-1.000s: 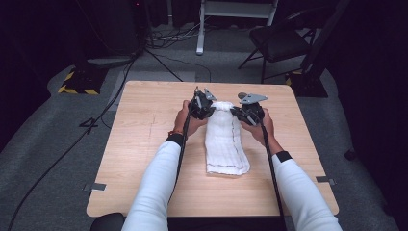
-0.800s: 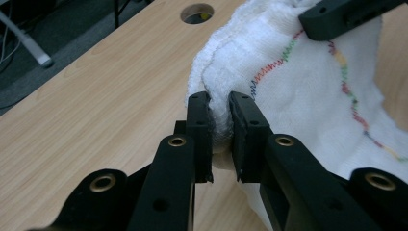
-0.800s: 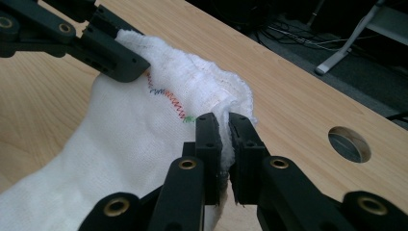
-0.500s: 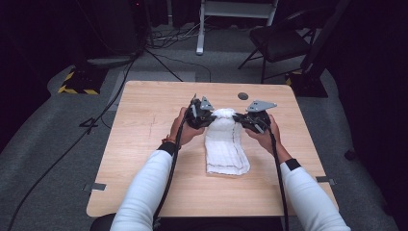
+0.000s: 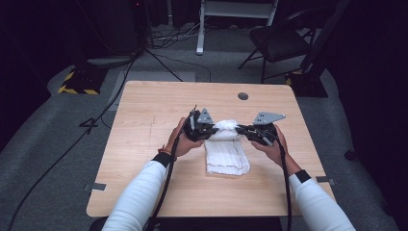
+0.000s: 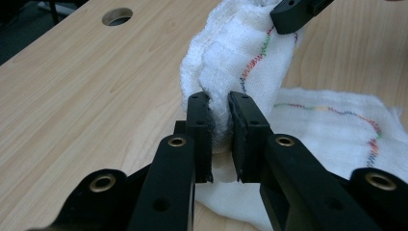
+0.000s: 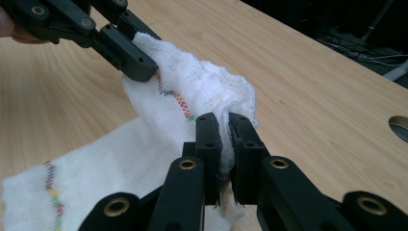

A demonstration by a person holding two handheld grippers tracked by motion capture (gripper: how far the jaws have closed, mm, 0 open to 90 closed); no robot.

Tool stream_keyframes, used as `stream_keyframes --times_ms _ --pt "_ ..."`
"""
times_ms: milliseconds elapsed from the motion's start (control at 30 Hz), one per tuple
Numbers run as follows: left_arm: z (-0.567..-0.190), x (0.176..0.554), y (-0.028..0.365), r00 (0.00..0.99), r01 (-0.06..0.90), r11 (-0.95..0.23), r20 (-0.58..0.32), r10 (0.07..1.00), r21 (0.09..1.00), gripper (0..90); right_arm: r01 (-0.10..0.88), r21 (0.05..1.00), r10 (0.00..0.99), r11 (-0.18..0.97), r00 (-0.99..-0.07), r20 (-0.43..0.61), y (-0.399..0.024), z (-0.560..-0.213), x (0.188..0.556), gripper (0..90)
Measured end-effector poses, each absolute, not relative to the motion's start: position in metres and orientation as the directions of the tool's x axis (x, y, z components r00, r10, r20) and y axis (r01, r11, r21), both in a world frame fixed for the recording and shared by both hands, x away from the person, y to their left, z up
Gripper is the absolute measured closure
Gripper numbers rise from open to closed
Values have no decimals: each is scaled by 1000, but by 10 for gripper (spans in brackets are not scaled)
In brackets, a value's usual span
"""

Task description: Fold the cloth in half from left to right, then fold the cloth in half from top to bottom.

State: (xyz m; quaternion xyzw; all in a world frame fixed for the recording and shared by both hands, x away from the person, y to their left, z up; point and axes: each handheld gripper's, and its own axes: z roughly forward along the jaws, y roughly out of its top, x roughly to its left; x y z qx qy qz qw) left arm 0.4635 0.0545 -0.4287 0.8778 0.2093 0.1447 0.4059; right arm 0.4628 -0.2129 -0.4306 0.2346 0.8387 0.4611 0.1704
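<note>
Left tongs [image 6: 220,126] and right tongs [image 7: 225,144] pinching white cloth [image 5: 226,153] edge, lifted above bench [image 5: 144,110]; risk: uneven pull slipping fabric free

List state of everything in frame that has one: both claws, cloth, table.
left claw: shut on the white cloth, gripping one far corner.
right claw: shut on the white cloth, gripping the other far corner.
white cloth: far edge lifted and bunched between the claws, near part lying flat on the table.
table: bare wood apart from the cloth, round hole near its far edge.
</note>
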Motion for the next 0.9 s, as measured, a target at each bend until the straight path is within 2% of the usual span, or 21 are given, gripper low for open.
stream_keyframes --times_ms 433,700,900 --pt "-444 425 61 913 217 -616 66 403 758 791 206 844 457 495 -888 -51 -216 -442 427 839" --pt "-450 401 52 937 156 -664 103 334 731 787 200 821 420 535 -906 -53 -221 -452 407 838" --pt "-456 390 51 942 153 -676 100 320 721 778 198 815 397 545 -917 -43 -225 -458 398 832"
